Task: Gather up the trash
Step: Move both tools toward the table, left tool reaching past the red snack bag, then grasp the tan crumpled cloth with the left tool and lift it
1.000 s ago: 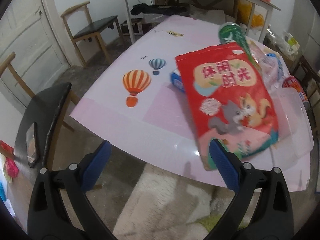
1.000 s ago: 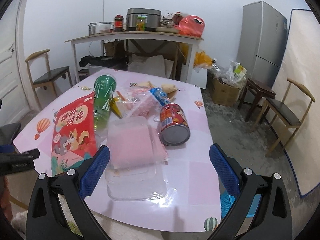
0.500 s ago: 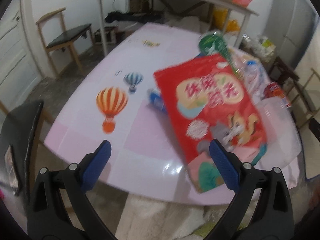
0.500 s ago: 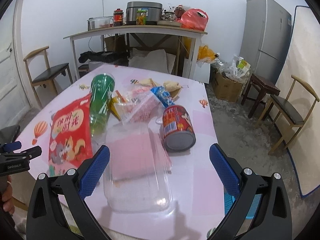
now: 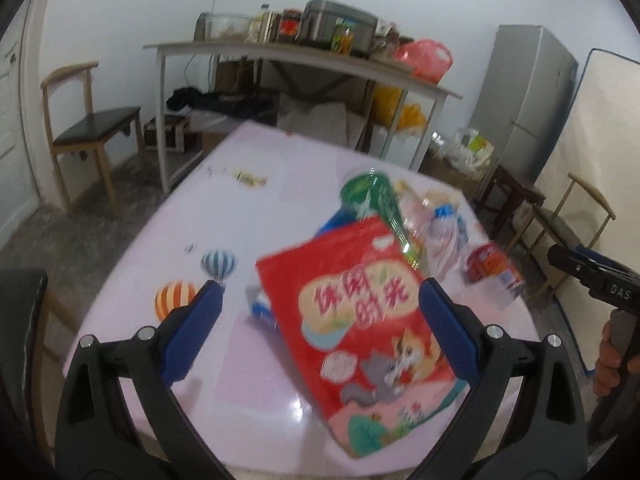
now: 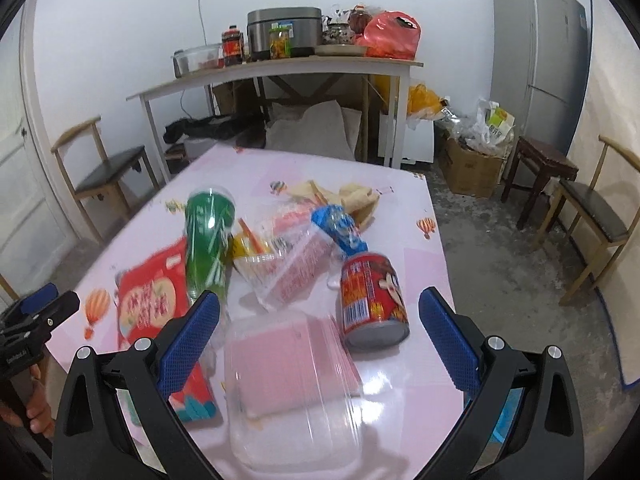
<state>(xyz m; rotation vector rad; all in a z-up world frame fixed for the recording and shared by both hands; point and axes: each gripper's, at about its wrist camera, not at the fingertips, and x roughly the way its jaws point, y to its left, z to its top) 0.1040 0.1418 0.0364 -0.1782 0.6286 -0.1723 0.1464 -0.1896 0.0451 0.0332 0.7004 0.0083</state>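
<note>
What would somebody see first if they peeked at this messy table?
Probably the big red snack bag with cartoon animals, lying flat near the front edge of the pink table, right ahead of the open left tongs. Next, the red can tipped on its side and the green cup lying beside the bag. A clear plastic box sits closest to the open right tongs.

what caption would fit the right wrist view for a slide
Open right gripper above a clear plastic container on a pink table littered with a red can, green cup and red snack bag.
</note>
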